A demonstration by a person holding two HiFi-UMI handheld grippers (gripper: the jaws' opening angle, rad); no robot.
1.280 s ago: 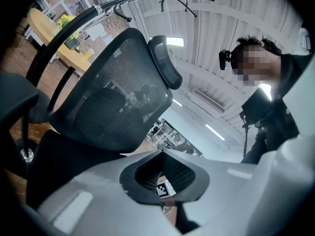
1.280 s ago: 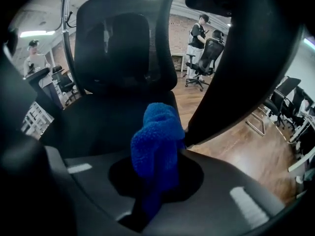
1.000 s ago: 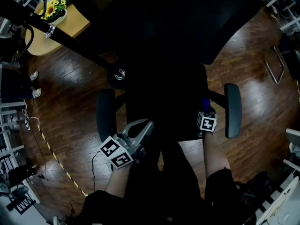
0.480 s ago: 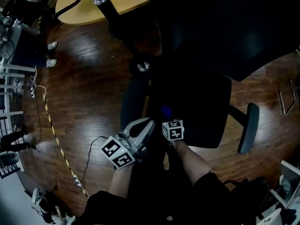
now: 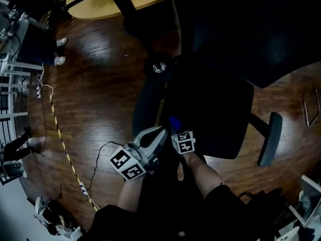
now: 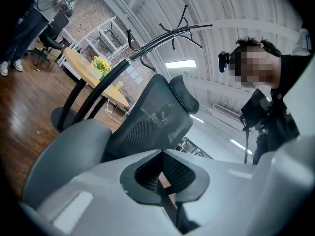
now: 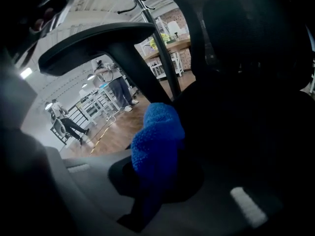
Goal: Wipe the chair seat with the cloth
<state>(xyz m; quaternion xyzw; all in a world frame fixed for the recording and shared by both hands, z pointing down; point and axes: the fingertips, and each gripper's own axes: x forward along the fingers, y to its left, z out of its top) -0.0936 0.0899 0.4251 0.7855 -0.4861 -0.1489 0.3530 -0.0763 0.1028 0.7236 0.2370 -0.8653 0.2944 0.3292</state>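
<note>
The right gripper (image 5: 177, 131) was clenched on the blue cloth (image 7: 157, 142) at the near edge of the chair seat (image 5: 215, 112), while the left gripper (image 5: 157, 134) hung closed and empty beside that edge, so wiping looked under way, though the dark seat showed nothing of how much remained.

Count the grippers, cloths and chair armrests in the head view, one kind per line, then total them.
Grippers: 2, the left gripper and the right gripper
Blue cloth: 1
Armrests: 2
Total: 5
</note>
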